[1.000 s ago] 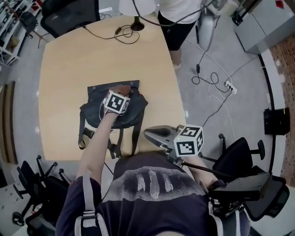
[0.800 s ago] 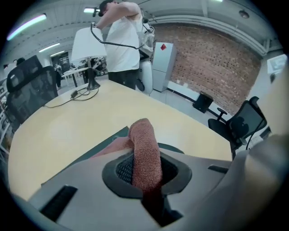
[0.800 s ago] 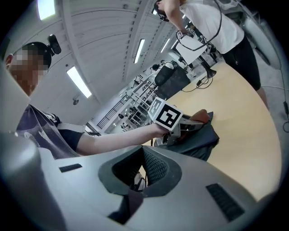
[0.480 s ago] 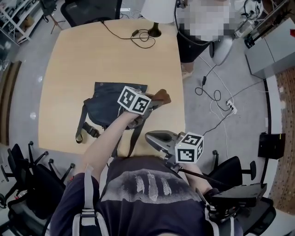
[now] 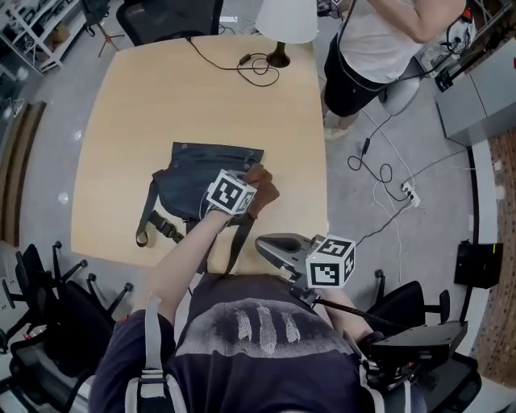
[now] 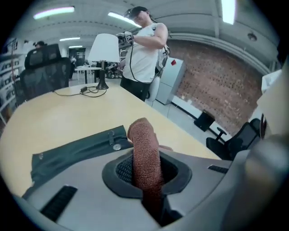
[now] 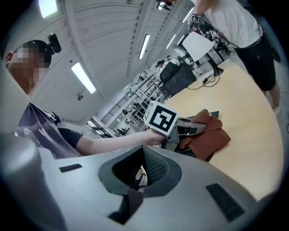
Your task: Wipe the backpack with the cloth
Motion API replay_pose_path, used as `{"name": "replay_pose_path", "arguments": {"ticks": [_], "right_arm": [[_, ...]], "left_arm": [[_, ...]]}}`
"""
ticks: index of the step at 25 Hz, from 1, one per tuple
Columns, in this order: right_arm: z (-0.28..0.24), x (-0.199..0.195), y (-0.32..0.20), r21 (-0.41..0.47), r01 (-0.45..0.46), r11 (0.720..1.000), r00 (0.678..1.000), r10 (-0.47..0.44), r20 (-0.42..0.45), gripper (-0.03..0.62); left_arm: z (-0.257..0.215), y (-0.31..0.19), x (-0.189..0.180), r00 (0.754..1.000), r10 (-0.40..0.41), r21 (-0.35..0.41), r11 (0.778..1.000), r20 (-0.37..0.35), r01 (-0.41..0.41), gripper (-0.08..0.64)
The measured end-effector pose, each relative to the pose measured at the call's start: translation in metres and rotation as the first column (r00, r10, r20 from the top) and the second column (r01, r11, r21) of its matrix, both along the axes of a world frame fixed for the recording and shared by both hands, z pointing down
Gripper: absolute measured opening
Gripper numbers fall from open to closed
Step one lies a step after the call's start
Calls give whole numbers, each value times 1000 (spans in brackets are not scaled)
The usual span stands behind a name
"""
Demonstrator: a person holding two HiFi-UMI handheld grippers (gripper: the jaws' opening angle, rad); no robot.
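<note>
A dark backpack [image 5: 193,181] lies flat on the wooden table [image 5: 137,105], its straps [image 5: 153,226] trailing toward the near edge. My left gripper [image 5: 256,187] is shut on a brown cloth [image 5: 264,187], which rests at the backpack's right edge. In the left gripper view the cloth [image 6: 145,155] stands folded between the jaws, with the backpack [image 6: 72,151] just beyond. My right gripper [image 5: 262,240] is shut and empty, held apart over the table's near edge. Its view shows the left gripper [image 7: 198,128], the cloth [image 7: 210,137] and a dark sliver of backpack [image 7: 198,155].
A lamp with a white shade [image 5: 286,18] and a coiled cable [image 5: 256,64] sit at the table's far edge. A person [image 5: 379,40] stands beyond the far right corner. Office chairs [image 5: 48,323] crowd the near left, and cables [image 5: 387,173] lie on the floor at right.
My left gripper swept the cloth from the backpack's top middle out past its right corner, then back a little to its right edge. The right gripper stayed put.
</note>
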State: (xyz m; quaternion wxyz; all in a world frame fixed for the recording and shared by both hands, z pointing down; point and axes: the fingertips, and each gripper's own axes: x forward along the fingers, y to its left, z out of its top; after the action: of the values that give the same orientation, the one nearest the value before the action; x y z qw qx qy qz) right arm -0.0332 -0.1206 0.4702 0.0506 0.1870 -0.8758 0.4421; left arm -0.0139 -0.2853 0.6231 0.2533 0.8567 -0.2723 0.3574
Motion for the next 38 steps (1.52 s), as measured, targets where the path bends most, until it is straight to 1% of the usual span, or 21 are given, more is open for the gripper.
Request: {"name": "replay_pose_path", "arguments": {"ticks": [2, 4, 6, 8, 11, 13, 15, 18, 20, 23, 27, 30, 32, 34, 37, 38], "right_arm": [[1, -4, 0, -1, 13, 1000, 1000, -13, 7, 2], [0, -9, -1, -1, 34, 999, 999, -34, 17, 2], [-1, -15, -1, 0, 58, 998, 998, -58, 17, 2], [-1, -21, 1, -1, 80, 997, 997, -80, 13, 2], [0, -30, 4, -2, 111, 994, 994, -111, 9, 2], [0, -36, 6, 0, 127, 992, 992, -127, 9, 2], [-1, -42, 8, 5, 138, 990, 990, -138, 7, 2], [-4, -51, 9, 19, 146, 989, 989, -146, 4, 2], [-5, -55, 7, 22, 144, 989, 990, -144, 3, 2], [-4, -55, 5, 14, 137, 990, 991, -137, 4, 2], [-2, -54, 4, -1, 118, 993, 993, -118, 9, 2], [0, -59, -3, -6, 88, 996, 996, -88, 16, 2], [3, -67, -8, -6, 78, 997, 997, -78, 9, 2], [7, -72, -12, -13, 66, 998, 998, -66, 0, 2], [6, -73, -14, -12, 59, 998, 998, -59, 4, 2], [4, -73, -15, -5, 63, 998, 998, -63, 8, 2]], "left_arm": [[5, 3, -14, 998, 28, 56, 998, 60, -31, 55], [5, 6, -26, 996, 32, 90, 995, 85, -40, 55], [3, 10, -39, 995, 22, 106, 994, 100, -32, 55], [3, 13, -55, 994, -5, 129, 992, 108, -9, 55], [5, 18, -90, 990, -79, 155, 986, 120, 60, 55], [5, 21, -110, 986, -130, 156, 981, 100, 114, 55], [0, 23, -123, 983, -157, 165, 976, 95, 140, 55], [-3, 24, -150, 972, -184, 204, 967, 147, 153, 55], [0, 24, -182, 955, -223, 227, 958, 196, 177, 55], [1, 28, -232, 925, -307, 237, 938, 224, 254, 55], [6, 33, -292, 873, -410, 240, 905, 264, 353, 55], [18, 36, -331, 831, -445, 231, 893, 333, 385, 55], [24, 38, -358, 812, -479, 211, 877, 333, 431, 55], [26, 41, -374, 801, -511, 199, 860, 313, 471, 55], [10, 43, -378, 783, -548, 234, 835, 295, 497, 55], [5, 42, -376, 783, -558, 251, 828, 277, 501, 55]]}}
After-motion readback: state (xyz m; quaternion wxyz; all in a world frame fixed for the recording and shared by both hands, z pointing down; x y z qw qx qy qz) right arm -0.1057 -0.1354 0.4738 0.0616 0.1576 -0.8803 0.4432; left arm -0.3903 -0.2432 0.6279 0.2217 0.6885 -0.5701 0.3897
